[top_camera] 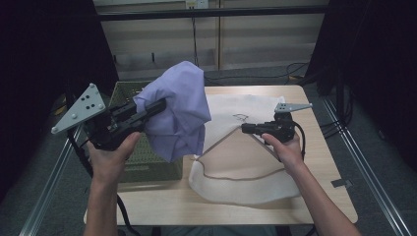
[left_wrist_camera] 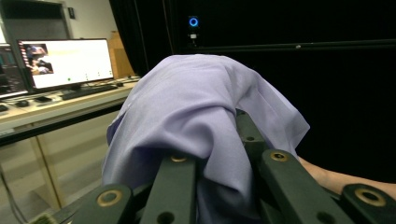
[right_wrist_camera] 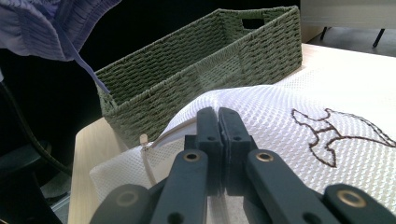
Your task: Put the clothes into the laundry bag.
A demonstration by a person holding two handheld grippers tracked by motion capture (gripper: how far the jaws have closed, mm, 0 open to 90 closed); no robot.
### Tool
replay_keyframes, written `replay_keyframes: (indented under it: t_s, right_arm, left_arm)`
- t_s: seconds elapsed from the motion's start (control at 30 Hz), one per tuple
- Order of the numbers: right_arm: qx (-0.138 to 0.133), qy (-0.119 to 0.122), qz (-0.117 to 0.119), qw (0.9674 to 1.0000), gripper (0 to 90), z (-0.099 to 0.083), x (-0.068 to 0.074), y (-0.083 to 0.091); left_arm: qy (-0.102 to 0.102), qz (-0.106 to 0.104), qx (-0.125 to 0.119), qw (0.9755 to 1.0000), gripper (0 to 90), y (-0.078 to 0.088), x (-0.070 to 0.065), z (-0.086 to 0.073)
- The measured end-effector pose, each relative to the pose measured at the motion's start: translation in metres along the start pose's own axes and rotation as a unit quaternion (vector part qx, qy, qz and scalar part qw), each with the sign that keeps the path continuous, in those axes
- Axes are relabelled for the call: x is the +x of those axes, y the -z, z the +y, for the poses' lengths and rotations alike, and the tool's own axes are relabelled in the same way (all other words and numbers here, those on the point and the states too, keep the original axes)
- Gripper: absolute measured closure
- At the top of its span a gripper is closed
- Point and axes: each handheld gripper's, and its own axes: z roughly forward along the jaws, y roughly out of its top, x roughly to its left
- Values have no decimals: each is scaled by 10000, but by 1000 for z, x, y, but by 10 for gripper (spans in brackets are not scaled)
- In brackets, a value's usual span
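Your left gripper [left_wrist_camera: 212, 186] rises from the bottom of its own view with its black jaws clamped on a lavender cloth [left_wrist_camera: 196, 116]. The fabric bunches between the jaws, bulges up into a rounded hump above them and drapes down over both sides, hiding the fingertips. At the lower right, past the right jaw, you can see part of a bare forearm [left_wrist_camera: 341, 179]. Behind the cloth hangs a black curtain [left_wrist_camera: 327, 93], with a small blue ring light [left_wrist_camera: 193, 21] glowing near the top. Off to the left, a lit monitor [left_wrist_camera: 65, 63] stands on a long desk [left_wrist_camera: 51, 109] with a keyboard [left_wrist_camera: 86, 91] in front of it.
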Motion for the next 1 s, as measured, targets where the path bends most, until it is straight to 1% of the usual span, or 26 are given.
replay_keyframes:
  t_s: [0.03,0.07,0.1,0.13,0.2,0.27,0.33,0.4,0.47,0.5,0.53,0.6,0.63,0.67,0.7,0.73,0.8,0.83,0.9,0.97,1.0]
  right_arm:
    - [0,-1,0,10000,886,0,0,0]
    - [-8,5,5,10000,886,0,0,-1]
    - [-2,3,2,10000,887,0,0,-1]
    - [3,-16,-10,10000,886,0,0,-1]
    - [-3,-3,-5,10000,886,0,0,-1]
    - [-8,-3,-9,10000,886,0,0,-1]
    - [-4,-4,-15,10000,886,0,0,-1]
    - [5,-11,-8,10000,886,0,0,-1]
    - [2,-9,-6,10000,886,0,0,-1]
    - [2,-9,-6,10000,886,0,0,-1]
    - [7,6,-2,10000,886,0,0,-1]
    - [1,1,-11,10000,886,0,0,-1]
    - [-5,-4,-8,10000,886,0,-1,-1]
    - [8,-23,-1,10000,886,-1,-1,-2]
    - [12,-17,-4,10000,886,-1,-1,-2]
    - [19,-17,-1,10000,886,-1,-1,-3]
    - [26,1,-1,10000,886,-1,-1,-3]
    - [28,10,0,10000,886,-1,0,-3]
    - [21,12,-6,10000,886,-1,0,-3]
    - [13,7,-3,10000,886,0,0,-3]
    - [14,1,-2,10000,886,0,0,-2]
  left_arm:
    - [62,-42,-7,10000,805,-4,-1,-2]
    - [26,-63,54,10000,805,-6,-2,-4]
    - [26,-63,54,10000,805,-6,-2,-4]
    - [5,-107,114,9999,805,-15,-6,-7]
    - [-2,-252,206,9995,805,-23,-10,-9]
    - [-78,-342,218,9991,805,-29,-15,-11]
    - [-67,-457,268,9986,805,-34,-19,-13]
    - [-67,-516,347,9980,805,-40,-22,-17]
    - [-30,-565,397,9976,804,-46,-24,-20]
    - [-30,-565,397,9976,804,-46,-24,-20]
    - [47,-624,425,9971,804,-51,-24,-22]
    - [120,-679,440,9966,803,-54,-24,-24]
    - [131,-687,427,9966,803,-56,-25,-26]
    - [93,-727,494,9961,803,-57,-25,-26]
    - [93,-727,494,9961,803,-57,-25,-26]
    - [139,-746,491,9959,803,-61,-27,-28]
    - [150,-754,531,9956,803,-63,-28,-29]
    - [147,-806,543,9952,803,-67,-29,-31]
    - [170,-823,556,9949,802,-71,-29,-34]
    - [183,-819,629,9945,803,-75,-29,-39]
    - [200,-857,681,9938,802,-78,-29,-41]
